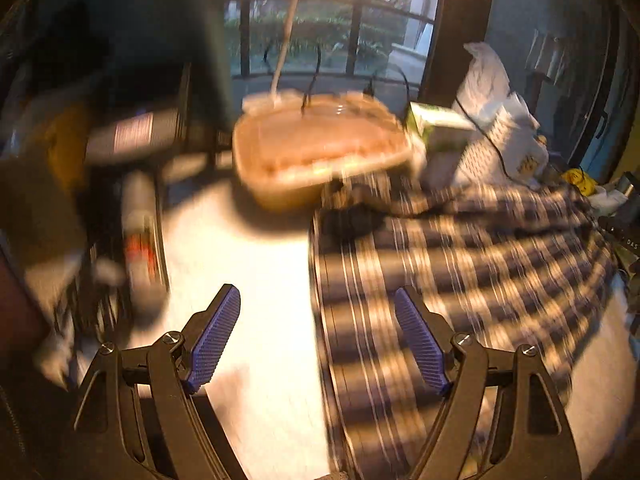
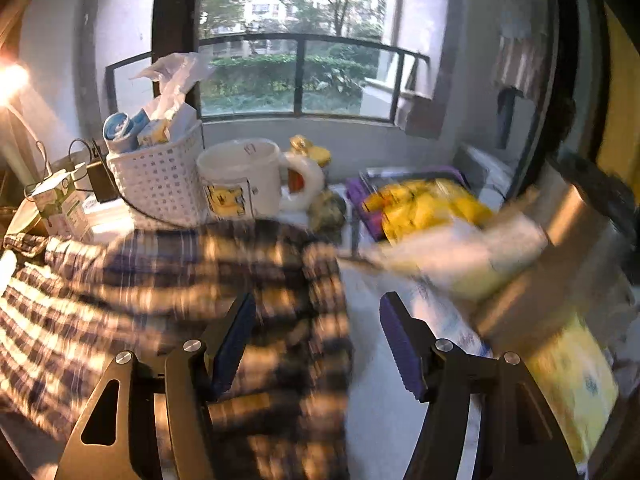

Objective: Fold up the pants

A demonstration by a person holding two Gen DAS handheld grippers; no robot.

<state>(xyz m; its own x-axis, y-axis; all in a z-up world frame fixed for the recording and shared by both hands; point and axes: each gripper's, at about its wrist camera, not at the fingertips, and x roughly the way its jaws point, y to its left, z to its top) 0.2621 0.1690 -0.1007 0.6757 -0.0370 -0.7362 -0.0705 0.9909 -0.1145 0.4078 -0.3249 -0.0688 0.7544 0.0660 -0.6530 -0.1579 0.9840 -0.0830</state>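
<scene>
plaid pants spread on table, left tongs wide open, empty, right tongs open over pants edge, gripping nothing

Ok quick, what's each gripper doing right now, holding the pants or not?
Left gripper: open, holding nothing; one edge of the plaid pants lies between its fingers.
Right gripper: open, holding nothing; the opposite edge lies between its fingers.

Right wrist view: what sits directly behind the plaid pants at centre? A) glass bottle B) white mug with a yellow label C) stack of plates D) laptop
B: a white mug with a yellow label stands just behind the plaid pants, next to the white basket.
</scene>
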